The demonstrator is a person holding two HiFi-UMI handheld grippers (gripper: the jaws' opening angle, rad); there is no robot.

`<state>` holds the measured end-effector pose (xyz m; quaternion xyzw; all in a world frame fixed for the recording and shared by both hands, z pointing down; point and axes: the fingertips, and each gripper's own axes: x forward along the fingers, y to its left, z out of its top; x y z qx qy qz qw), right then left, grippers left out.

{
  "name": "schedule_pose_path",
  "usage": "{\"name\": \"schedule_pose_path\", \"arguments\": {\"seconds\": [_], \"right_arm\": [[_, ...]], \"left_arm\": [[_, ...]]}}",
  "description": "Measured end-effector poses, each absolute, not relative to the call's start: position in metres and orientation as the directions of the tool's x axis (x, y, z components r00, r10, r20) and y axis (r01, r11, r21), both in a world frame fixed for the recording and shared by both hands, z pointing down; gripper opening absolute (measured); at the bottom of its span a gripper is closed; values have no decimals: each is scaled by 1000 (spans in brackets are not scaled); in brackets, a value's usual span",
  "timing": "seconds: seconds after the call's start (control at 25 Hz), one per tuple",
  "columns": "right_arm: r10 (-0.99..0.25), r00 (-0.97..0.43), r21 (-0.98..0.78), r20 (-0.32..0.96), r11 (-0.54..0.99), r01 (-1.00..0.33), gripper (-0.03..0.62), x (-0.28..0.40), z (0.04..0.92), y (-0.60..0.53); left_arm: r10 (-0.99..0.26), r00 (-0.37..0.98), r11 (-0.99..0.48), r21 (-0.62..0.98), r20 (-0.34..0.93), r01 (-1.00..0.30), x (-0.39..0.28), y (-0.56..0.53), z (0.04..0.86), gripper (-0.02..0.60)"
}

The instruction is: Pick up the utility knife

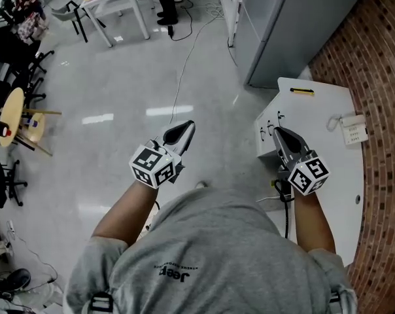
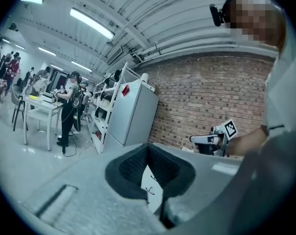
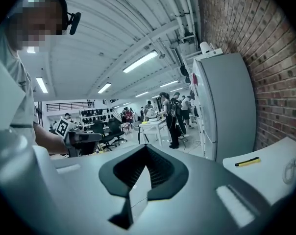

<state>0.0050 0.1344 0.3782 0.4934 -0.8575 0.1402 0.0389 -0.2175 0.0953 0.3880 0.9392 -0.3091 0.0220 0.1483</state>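
Yellow-and-black utility knife (image 1: 302, 91) lies untouched near the far edge of the white worktop (image 1: 315, 116), bare surface all round it. Right tongs (image 1: 282, 136) hover over the near left corner, clenched and empty. Left tongs (image 1: 182, 131), also clenched on nothing, hang over the open grey floor (image 1: 119, 84).

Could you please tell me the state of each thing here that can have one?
Utility knife: lying flat on the white table, not held.
Left gripper: shut, empty.
Right gripper: shut, empty.
Fridge: door closed.
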Motion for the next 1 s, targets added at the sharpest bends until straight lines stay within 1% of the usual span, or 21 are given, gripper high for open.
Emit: {"name": "schedule_pose_path", "arguments": {"seconds": [0.28, 0.52, 0.68, 1.0], "right_arm": [[-814, -533, -224, 231, 489, -843, 9, 8, 391, 73], [-766, -601, -248, 226, 552, -796, 9, 26, 408, 14], [-714, -661, -256, 233, 610, -750, 9, 52, 418, -33], [-652, -723, -257, 230, 676, -691, 9, 111, 412, -144]], "left_arm": [[-593, 792, -740, 289, 148, -608, -220, 37, 397, -2], [-651, 735, -673, 304, 191, -675, -209, -8, 419, -2], [-682, 699, -633, 304, 215, -712, -176, -47, 429, -2], [-722, 660, -594, 305, 206, -745, -93, -143, 416, -2]]}}
